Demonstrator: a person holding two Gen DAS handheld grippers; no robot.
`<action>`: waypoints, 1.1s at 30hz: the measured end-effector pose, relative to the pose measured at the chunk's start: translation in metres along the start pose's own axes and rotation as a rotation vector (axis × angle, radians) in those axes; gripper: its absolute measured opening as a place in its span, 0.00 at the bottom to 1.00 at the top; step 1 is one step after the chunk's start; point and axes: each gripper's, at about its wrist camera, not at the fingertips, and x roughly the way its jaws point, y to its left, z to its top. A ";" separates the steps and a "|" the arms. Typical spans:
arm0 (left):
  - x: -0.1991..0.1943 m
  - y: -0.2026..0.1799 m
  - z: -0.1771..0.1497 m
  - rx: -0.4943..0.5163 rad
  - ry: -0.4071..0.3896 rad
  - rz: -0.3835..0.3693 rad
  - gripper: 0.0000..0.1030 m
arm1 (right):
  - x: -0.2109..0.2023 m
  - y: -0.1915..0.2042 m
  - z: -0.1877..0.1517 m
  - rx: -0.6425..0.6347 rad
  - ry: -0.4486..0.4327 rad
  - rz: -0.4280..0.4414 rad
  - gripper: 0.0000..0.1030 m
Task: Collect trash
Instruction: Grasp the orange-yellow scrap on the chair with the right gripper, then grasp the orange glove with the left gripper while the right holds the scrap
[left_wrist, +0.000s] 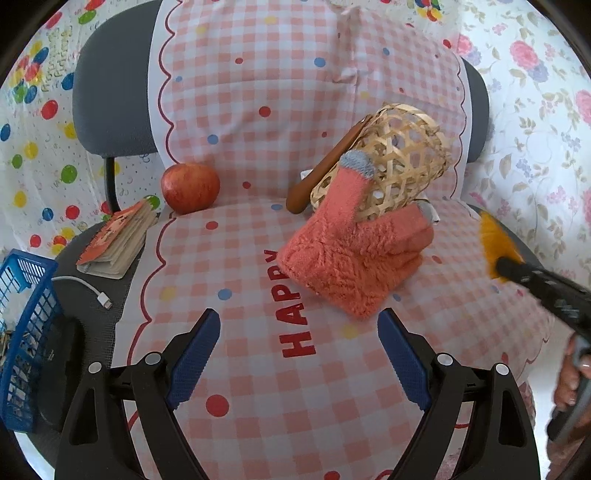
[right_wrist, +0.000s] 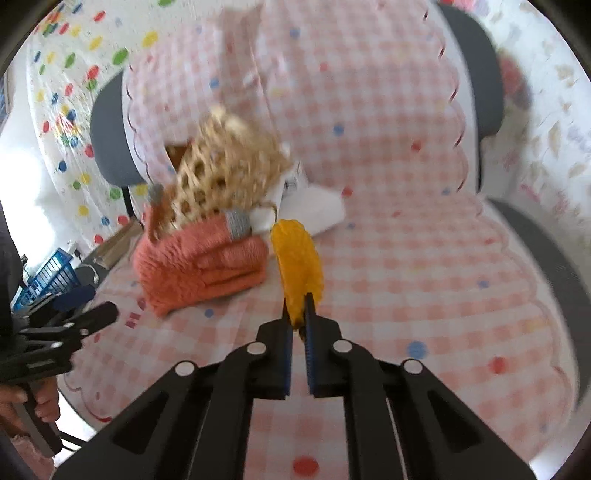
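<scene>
The right gripper (right_wrist: 299, 314) is clamped on a piece of orange peel (right_wrist: 297, 258), which sticks up and forward from between its blue pads, lifted clear of the checked cloth (right_wrist: 406, 258) draped over the office chair (right_wrist: 487, 92). Just ahead and to the left of that gripper lies a fuzzy coral glove (right_wrist: 199, 266), and a woven bamboo basket (right_wrist: 221, 166) on its side leans against the glove's far edge, with some white paper (right_wrist: 314, 206) tucked behind it. The left gripper (left_wrist: 299, 354) hangs with its jaws spread wide and nothing between them, above the red "HAPPY" lettering on the cloth; the glove sits just beyond its right finger. Further ahead to its left are a red apple (left_wrist: 190, 188) and a small worn notebook (left_wrist: 118, 240), while a blue plastic crate (left_wrist: 26, 332) stands close by its left side, with a white cable (left_wrist: 94, 291) near it
</scene>
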 end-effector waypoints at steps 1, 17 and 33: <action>0.001 -0.002 0.001 0.001 0.001 -0.003 0.84 | -0.007 -0.001 0.001 0.000 -0.011 -0.002 0.05; 0.063 -0.001 0.030 -0.068 0.088 -0.128 0.74 | -0.025 -0.017 -0.006 0.046 -0.028 0.017 0.06; -0.022 -0.015 0.056 -0.023 -0.111 -0.161 0.17 | -0.036 -0.009 -0.007 0.025 -0.045 0.004 0.06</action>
